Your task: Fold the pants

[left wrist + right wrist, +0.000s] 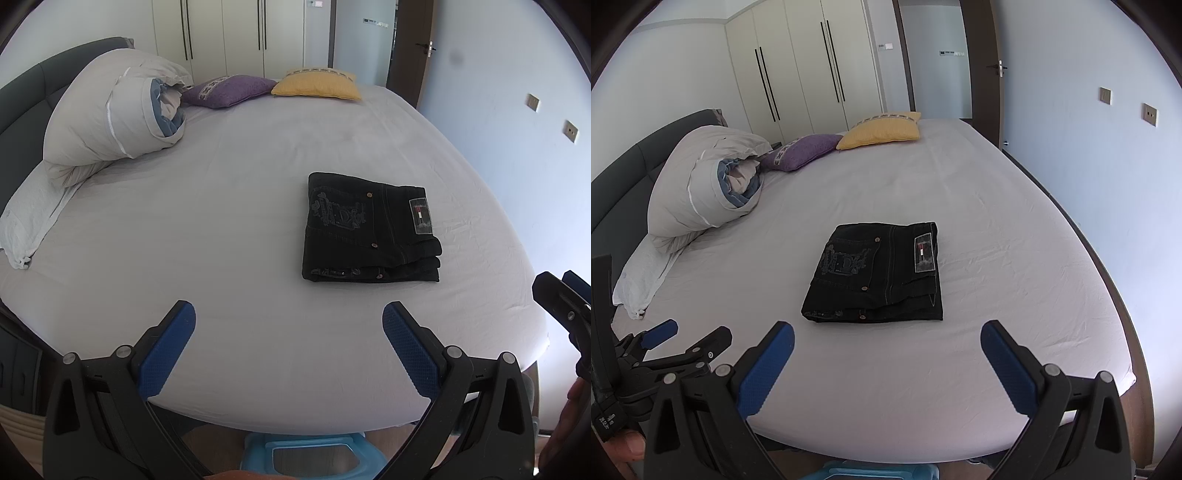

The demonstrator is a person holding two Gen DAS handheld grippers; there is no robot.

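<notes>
— Pants (877,273) first: where are they lying?

— On the bed (960,206), already in a compact folded stack, waistband label up. From the right gripper (886,350) they sit at about twelve o'clock, near but untouched; from the left gripper (288,328) they lie nearer one o'clock.

— How would they handle?

— I judge them dark denim: fairly heavy for cloth, stiff at seams and waistband, floppy between. Several layers stacked, so a pinch on one edge could peel off the top layer only. Best hold is the thick folded edge on the near side, taking all layers at once, or both ends together.

— And the grippers?

— Both stand wide apart at the jaws, blue pads showing, nothing between them.

— Does one view add anything?

— The left view shows the right gripper at its three o'clock edge and a blue stool (303,454) below the bed's rim. The right view shows the left gripper at nine o'clock, and more of the wardrobe (798,66). Both show the rolled duvet (705,184), purple cushion (801,149) and yellow cushion (882,131) at the far end.
</notes>
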